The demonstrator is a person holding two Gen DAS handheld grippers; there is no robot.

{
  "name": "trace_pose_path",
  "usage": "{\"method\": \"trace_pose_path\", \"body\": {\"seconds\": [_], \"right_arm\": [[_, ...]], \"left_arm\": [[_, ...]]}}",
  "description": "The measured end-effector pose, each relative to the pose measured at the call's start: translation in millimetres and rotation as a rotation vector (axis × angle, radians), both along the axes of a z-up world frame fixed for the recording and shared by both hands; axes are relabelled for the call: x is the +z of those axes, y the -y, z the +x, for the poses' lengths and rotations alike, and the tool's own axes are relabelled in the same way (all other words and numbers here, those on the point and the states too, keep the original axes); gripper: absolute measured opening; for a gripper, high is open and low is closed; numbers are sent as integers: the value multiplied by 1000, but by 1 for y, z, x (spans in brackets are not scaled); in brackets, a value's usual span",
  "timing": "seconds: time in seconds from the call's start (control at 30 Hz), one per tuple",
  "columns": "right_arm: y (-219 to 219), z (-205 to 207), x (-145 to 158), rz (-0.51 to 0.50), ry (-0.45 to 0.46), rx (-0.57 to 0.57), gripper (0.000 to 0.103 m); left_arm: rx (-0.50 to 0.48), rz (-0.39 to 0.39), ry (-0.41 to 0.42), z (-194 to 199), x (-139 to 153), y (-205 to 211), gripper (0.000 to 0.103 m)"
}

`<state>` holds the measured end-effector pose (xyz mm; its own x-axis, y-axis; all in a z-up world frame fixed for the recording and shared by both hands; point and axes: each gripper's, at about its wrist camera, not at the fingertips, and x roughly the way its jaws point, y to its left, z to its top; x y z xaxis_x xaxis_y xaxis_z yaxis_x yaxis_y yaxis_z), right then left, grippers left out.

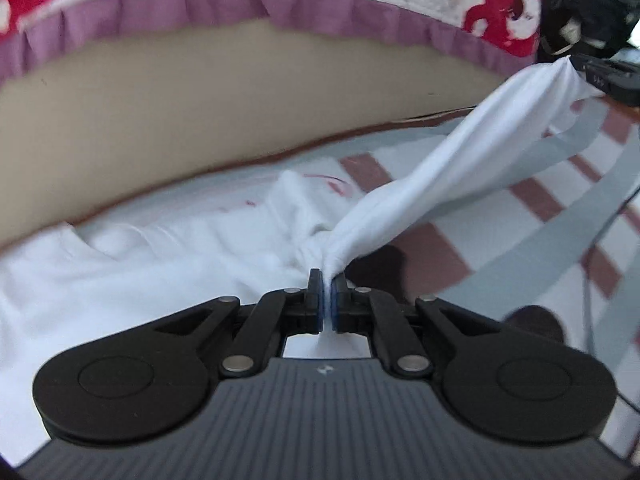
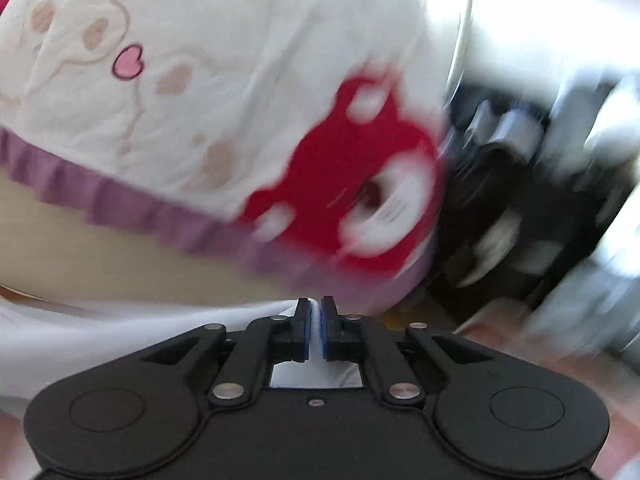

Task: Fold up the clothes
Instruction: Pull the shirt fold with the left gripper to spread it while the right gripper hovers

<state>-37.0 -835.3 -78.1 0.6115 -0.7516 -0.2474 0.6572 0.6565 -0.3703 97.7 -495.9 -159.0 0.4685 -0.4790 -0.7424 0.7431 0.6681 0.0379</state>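
A white garment (image 1: pixel 168 248) lies crumpled on a striped sheet. My left gripper (image 1: pixel 328 280) is shut on a bunched fold of it. From there a taut band of the white cloth (image 1: pixel 460 160) rises to the upper right, where my right gripper (image 1: pixel 576 65) pinches its other end. In the right wrist view my right gripper (image 2: pixel 316 312) is shut on a thin edge of the white garment (image 2: pixel 100 328), which trails off to the left. Faint red marks show on the cloth near its middle.
The sheet (image 1: pixel 536 196) has white, grey and brick-red stripes. Behind it runs a beige mattress side (image 1: pixel 200 120) under a quilt with a purple frill (image 1: pixel 280 4) and red cartoon prints (image 2: pixel 352 184). Dark blurred clutter (image 2: pixel 520 200) stands at the right.
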Motion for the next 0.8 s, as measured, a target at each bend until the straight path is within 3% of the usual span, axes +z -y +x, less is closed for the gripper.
{"method": "trace_pose_path", "body": {"seconds": [0.13,0.2,0.27,0.3,0.37,0.5,0.57,0.67,0.8], "right_arm": [[47,-4,-31,170,-183,-199,13],[71,-22,-30,363,-128,-246,13],[88,-50,-18,598,74,-257,23],[93,-60,-18,717,175,-231,39],[102,-75,-26,966,367,-155,50],[97,-74,-57,1268,508,-84,50],[95,-61,-57,1290,479,-60,51],[88,-31,-57,1229,336,-77,53],[78,-15,-55,1114,283,-194,54]], "left_arm": [[-22,16,-65,-2,-16,7,4],[-33,24,-97,-3,-24,11,4],[-44,32,-128,-4,-31,14,4],[-44,35,-129,-4,-31,14,4],[-45,42,-131,-3,-29,15,5],[-55,55,-127,-5,-25,15,6],[-73,69,-110,-9,-25,13,6],[-90,130,-73,-15,-31,15,9],[-87,176,-53,-20,-37,16,17]]}}
